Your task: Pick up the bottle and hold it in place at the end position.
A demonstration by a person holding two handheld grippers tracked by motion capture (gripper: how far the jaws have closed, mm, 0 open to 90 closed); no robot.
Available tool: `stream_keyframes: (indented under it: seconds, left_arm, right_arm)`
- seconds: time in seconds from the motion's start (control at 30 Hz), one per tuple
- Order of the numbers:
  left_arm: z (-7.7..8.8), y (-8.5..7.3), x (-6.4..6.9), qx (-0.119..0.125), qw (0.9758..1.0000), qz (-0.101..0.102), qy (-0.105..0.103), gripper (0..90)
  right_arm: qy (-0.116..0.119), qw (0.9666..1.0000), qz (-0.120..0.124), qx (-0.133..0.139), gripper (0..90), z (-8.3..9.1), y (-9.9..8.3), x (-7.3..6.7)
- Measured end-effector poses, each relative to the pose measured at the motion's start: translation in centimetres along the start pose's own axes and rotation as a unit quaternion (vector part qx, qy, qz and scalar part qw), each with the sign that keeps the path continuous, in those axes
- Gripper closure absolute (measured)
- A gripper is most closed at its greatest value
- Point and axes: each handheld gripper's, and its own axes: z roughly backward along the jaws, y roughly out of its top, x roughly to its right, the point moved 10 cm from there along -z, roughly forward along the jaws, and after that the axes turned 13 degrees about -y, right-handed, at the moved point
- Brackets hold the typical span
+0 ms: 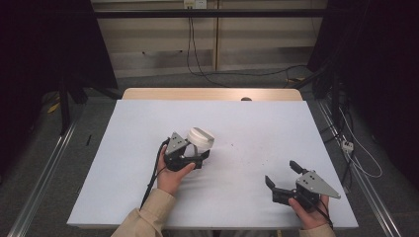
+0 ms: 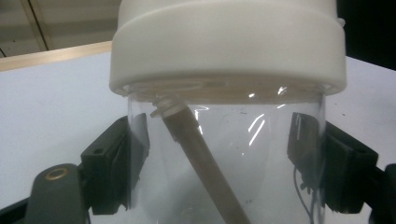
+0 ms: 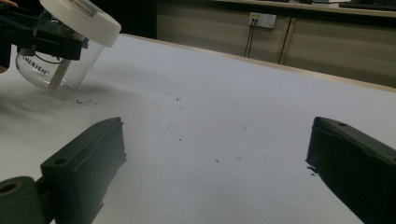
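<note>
Right gripper view: right gripper (image 3: pixel 219 163) nearest, jaws wide apart w/ nothing btwn, low over counter (image 3: pixel 224 107). Farther off, left gripper (image 1: pixel 190 157) clamped on clear cup (image 2: pixel 224 163) w/ white lid (image 2: pixel 229 42), tilted, base prob. touching counter. Risk: smooth wall slips in pads, cup tips, lid pops.

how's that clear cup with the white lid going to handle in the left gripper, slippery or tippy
The clear cup looks smooth and glossy, so it may slip between the left gripper's pads. It sits tilted in the right gripper view, and the wide white lid probably makes it top-heavy. It looks empty apart from a straw, so likely light.
</note>
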Motion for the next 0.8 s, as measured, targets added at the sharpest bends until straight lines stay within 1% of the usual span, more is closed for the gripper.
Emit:
stream_keyframes:
  seconds: [0.03, 0.1, 0.2, 0.23, 0.37, 0.4, 0.43, 0.47, 0.5, 0.57, 0.6, 0.63, 0.67, 0.73, 0.77, 0.8]
  left_arm:
    - [-0.1, 0.1, -0.1, -0.001, 1.0, -0.004, 0.001, 18.8]
    - [-0.2, 0.1, -0.1, -0.002, 1.0, 0.001, 0.0, 18.8]
    - [-0.4, 0.3, -0.1, -0.003, 1.0, 0.003, -0.001, 18.8]
    - [-0.4, 0.4, -0.1, -0.001, 1.0, 0.008, -0.001, 18.9]
    - [-0.8, 0.8, -0.3, 0.005, 0.9999, 0.01, -0.001, 18.9]
    - [-0.9, 1.0, -0.3, 0.007, 1.0, 0.006, -0.001, 18.9]
    - [-1.0, 1.1, -0.4, 0.01, 0.9999, 0.009, -0.002, 18.9]
    - [-1.1, 1.2, -0.4, 0.009, 0.9999, 0.004, -0.004, 18.9]
    - [-1.2, 1.3, -0.5, 0.005, 1.0, -0.001, 0.003, 18.9]
    - [-1.3, 1.6, -0.4, 0.012, 0.9999, 0.004, -0.004, 19.0]
    - [-1.4, 1.7, -0.4, 0.007, 1.0, -0.004, -0.001, 19.0]
    - [-1.5, 1.8, -0.4, 0.005, 1.0, -0.008, 0.001, 19.0]
    - [-1.7, 2.0, -0.4, 0.006, 1.0, -0.007, -0.002, 19.0]
    - [-2.0, 2.0, -0.6, 0.002, 0.9999, -0.01, 0.002, 18.9]
    - [-2.1, 2.1, -0.7, 0.005, 1.0, -0.006, 0.0, 19.0]
    - [-2.2, 2.1, -0.9, 0.005, 1.0, -0.004, 0.003, 19.0]
  right_arm:
    - [0.0, 1.0, 0.0, 0.0, 3.9, 0.0, 0.0, 0.0]
    - [-0.001, 1.0, 0.001, 0.001, 3.9, 0.0, 0.0, 0.1]
    - [-0.002, 1.0, 0.002, 0.002, 3.9, 0.0, 0.1, 0.1]
    - [-0.002, 1.0, 0.001, 0.002, 3.9, 0.0, 0.1, 0.2]
    - [-0.002, 1.0, -0.001, 0.002, 3.9, 0.0, 0.1, 0.2]
    - [-0.003, 1.0, -0.001, 0.003, 3.9, 0.0, 0.1, 0.3]
    - [-0.003, 1.0, -0.002, 0.002, 3.9, 0.0, 0.1, 0.3]
    - [-0.004, 1.0, -0.002, 0.003, 3.9, 0.0, 0.1, 0.3]
    - [-0.004, 1.0, -0.002, 0.003, 3.9, 0.0, 0.1, 0.3]
    - [-0.005, 1.0, -0.002, 0.003, 3.9, 0.0, 0.1, 0.4]
    - [-0.005, 1.0, -0.002, 0.003, 3.9, 0.0, 0.1, 0.4]
    - [-0.005, 1.0, -0.001, 0.003, 3.9, -0.1, 0.1, 0.4]
    - [-0.005, 1.0, -0.002, 0.003, 3.9, -0.1, 0.1, 0.4]
    - [-0.005, 1.0, -0.002, 0.003, 3.9, -0.1, 0.1, 0.4]
    - [-0.005, 1.0, -0.002, 0.003, 3.9, -0.1, 0.1, 0.4]
    - [-0.005, 1.0, -0.001, 0.002, 3.9, -0.1, 0.1, 0.4]
